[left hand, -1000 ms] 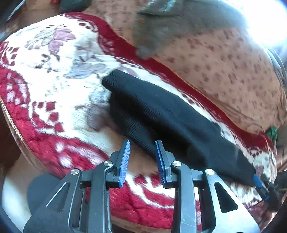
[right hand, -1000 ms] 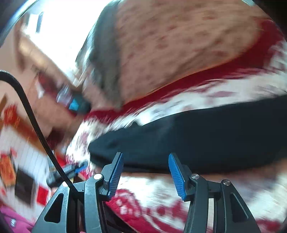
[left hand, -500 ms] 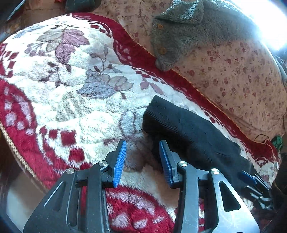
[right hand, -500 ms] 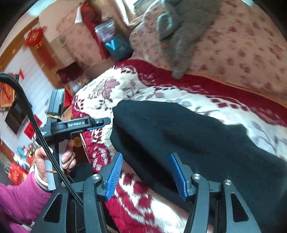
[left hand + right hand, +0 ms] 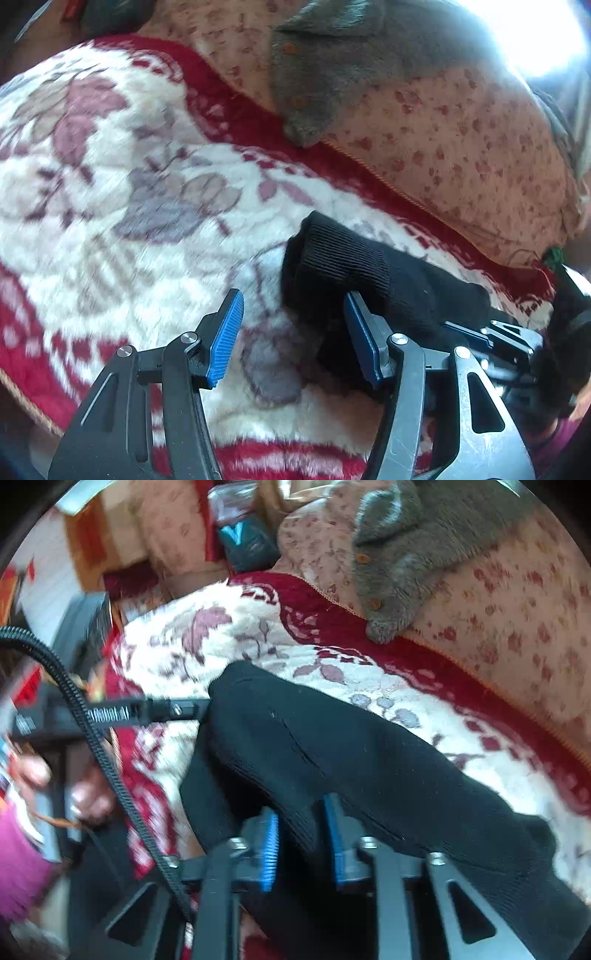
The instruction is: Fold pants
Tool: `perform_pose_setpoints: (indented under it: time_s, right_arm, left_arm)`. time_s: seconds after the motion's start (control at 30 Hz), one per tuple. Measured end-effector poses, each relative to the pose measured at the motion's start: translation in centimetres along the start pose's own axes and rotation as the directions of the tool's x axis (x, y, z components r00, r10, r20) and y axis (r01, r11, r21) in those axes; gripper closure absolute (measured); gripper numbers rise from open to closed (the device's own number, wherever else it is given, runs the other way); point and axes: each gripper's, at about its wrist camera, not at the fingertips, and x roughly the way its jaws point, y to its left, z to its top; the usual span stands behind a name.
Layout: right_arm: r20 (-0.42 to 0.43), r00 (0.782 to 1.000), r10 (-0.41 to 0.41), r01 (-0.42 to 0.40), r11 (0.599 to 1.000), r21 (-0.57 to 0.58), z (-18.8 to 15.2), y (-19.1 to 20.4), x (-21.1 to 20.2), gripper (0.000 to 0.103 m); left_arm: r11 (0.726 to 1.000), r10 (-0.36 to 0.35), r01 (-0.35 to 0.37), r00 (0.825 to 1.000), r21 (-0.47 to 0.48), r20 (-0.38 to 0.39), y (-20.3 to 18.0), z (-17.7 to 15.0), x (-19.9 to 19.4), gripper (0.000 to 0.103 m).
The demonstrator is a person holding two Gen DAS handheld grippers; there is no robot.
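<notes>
Black knit pants [image 5: 373, 280] lie folded lengthwise on a red and white flowered blanket [image 5: 122, 206]. Their ribbed cuff points left in the left wrist view. My left gripper [image 5: 293, 332] is wide and its jaws are opening. Only blanket lies between its pads, and the right pad [image 5: 360, 332] sits against the cuff's near edge. In the right wrist view the pants [image 5: 351, 746] run from upper left to lower right. My right gripper [image 5: 302, 843] is closing, with the pants' ribbed near edge pinched between its blue pads. The left gripper [image 5: 199, 709] shows there at the cuff.
A grey buttoned cardigan [image 5: 406, 565] hangs over a flowered cushion [image 5: 517, 620] behind the blanket. A person's hand [image 5: 88, 797] and pink sleeve [image 5: 18, 867] are at the left. A teal bag [image 5: 243, 539] lies at the back. A black cable [image 5: 74, 701] crosses the left side.
The left gripper's jaws spread wider and it moved up to the pants' cuff. The right gripper swung in over the pants and its jaws narrowed onto the ribbed edge.
</notes>
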Motion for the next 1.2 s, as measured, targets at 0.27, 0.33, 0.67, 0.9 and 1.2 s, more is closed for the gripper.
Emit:
perform_pose_setpoints:
  time_s: [0.27, 0.33, 0.67, 0.9, 1.2]
  right_arm:
    - [0.072, 0.984, 0.165, -0.178, 0.954, 0.241, 1.6, -4.6, -1.6, 0.093]
    - [0.094, 0.977, 0.192, -0.211, 0.939, 0.272, 1.9, -5.4, -2.1, 0.093]
    - [0.103, 0.967, 0.235, -0.255, 0.927, 0.276, 1.7, -5.4, -2.7, 0.093]
    - [0.076, 0.968, 0.238, -0.249, 0.938, 0.240, 1.0, -4.1, -2.8, 0.093]
    - [0.080, 0.954, 0.289, -0.298, 0.940, 0.167, 0.1, -2.0, -5.5, 0.093]
  left_arm:
    - [0.980, -0.110, 0.102, 0.993, 0.174, 0.042, -2.5, 2.5, 1.5, 0.047]
    - [0.973, -0.144, 0.135, 0.989, 0.187, 0.034, -2.8, 2.8, 1.7, 0.047]
    - [0.908, -0.418, 0.418, 0.908, -0.022, -0.039, -1.2, 2.7, 2.6, 0.035]
    - [0.905, -0.421, 0.418, 0.907, -0.084, -0.021, -2.0, 2.8, 2.2, 0.077]
    - [0.910, -0.414, 0.413, 0.909, 0.026, 0.043, -2.8, 1.7, -3.3, 0.092]
